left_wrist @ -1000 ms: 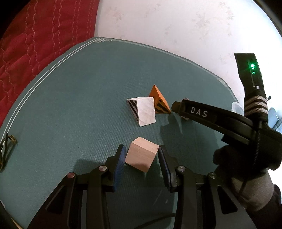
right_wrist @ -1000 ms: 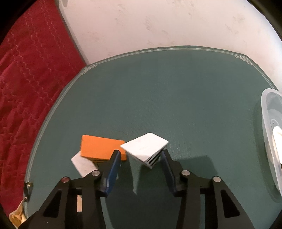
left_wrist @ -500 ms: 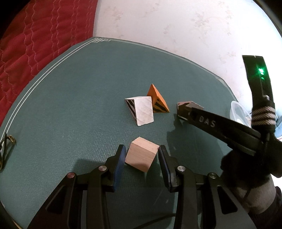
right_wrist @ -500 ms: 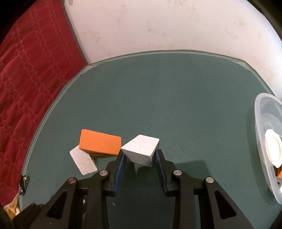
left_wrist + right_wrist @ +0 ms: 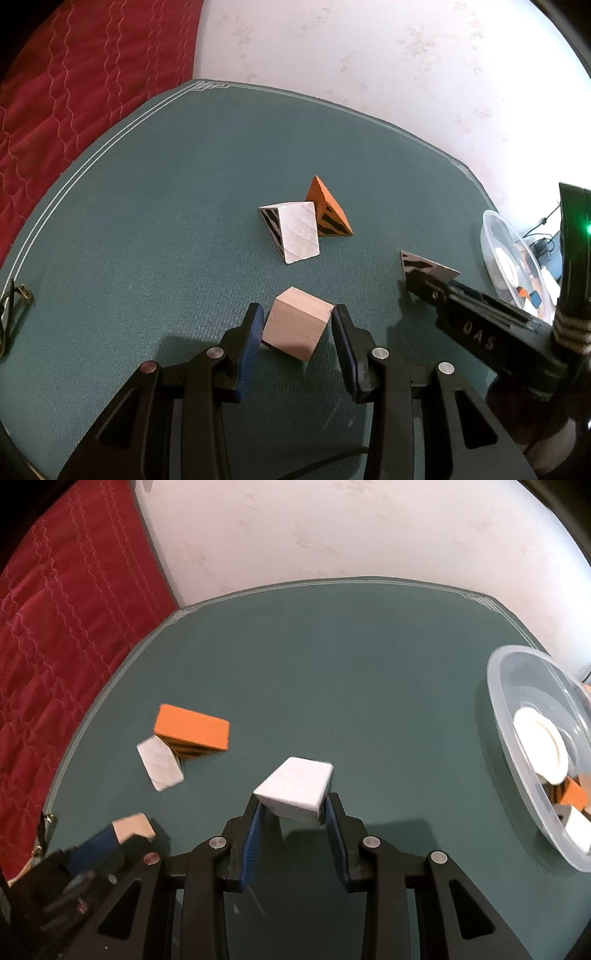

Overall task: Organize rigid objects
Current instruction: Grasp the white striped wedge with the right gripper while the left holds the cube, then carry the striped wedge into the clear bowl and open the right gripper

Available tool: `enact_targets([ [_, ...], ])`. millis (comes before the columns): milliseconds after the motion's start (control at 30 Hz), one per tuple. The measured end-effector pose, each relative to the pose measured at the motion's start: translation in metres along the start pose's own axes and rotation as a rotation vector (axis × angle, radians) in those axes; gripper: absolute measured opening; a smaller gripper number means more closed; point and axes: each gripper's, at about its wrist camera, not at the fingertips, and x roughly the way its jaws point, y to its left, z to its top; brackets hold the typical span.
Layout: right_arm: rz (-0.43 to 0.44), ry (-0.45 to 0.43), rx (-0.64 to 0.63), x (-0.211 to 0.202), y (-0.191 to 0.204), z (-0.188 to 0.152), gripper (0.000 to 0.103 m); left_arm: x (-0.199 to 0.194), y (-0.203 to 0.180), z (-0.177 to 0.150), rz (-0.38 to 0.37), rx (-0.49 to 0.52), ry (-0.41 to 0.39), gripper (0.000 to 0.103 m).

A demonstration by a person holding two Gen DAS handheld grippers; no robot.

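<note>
Both grippers appear loaded for the same errand, judging by the clear plastic bowl (image 5: 532, 746) at the mat's 3 o'clock edge, which already holds several small blocks and a white disc; the carried pieces are presumably bound for it.

The right gripper (image 5: 293, 810) has just been closing, and its blue pads now pinch a white wedge block (image 5: 295, 788) by its two side faces; the block juts forward of the fingertips toward 12 o'clock, its shadow on the green mat (image 5: 332, 664) suggesting it is lifted clear.

The left gripper (image 5: 297, 328) clamps a plain wooden cube (image 5: 295, 323); the cube sits squarely between the jaws, one corner turned toward 6 o'clock, pads touching its left and right faces; whether it is off the mat I cannot tell.

Left on the mat, at 12 o'clock from the cube, a second white wedge with striped end (image 5: 293, 232) leans against an orange wedge (image 5: 328, 212), touching; these two look like the remaining work.
</note>
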Motion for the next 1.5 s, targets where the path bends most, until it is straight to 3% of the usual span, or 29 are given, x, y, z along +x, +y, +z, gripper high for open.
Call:
enact_targets([
  [467, -0.028, -0.022, -0.007, 0.006, 0.006, 0.001, 0.04, -0.001, -0.005, -0.001, -0.006, 0.023, -0.003, 0.039],
  [567, -0.057, -0.025, -0.028, 0.005, 0.01, 0.0, 0.034, -0.001, -0.005, -0.001, -0.01, 0.025, -0.008, 0.039],
  [867, -0.047, -0.068, -0.014, -0.021, 0.004, -0.007, 0.032, -0.004, -0.004, 0.0, -0.025, 0.044, -0.019, 0.039],
  [1167, -0.055, -0.141, 0.068, -0.061, -0.029, -0.015, 0.031, -0.008, -0.006, 0.0, -0.015, 0.057, -0.045, 0.039],
  [1500, -0.129, -0.242, 0.204, -0.097, -0.086, -0.012, 0.031, -0.014, -0.011, 0.002, -0.004, 0.083, -0.06, 0.039],
])
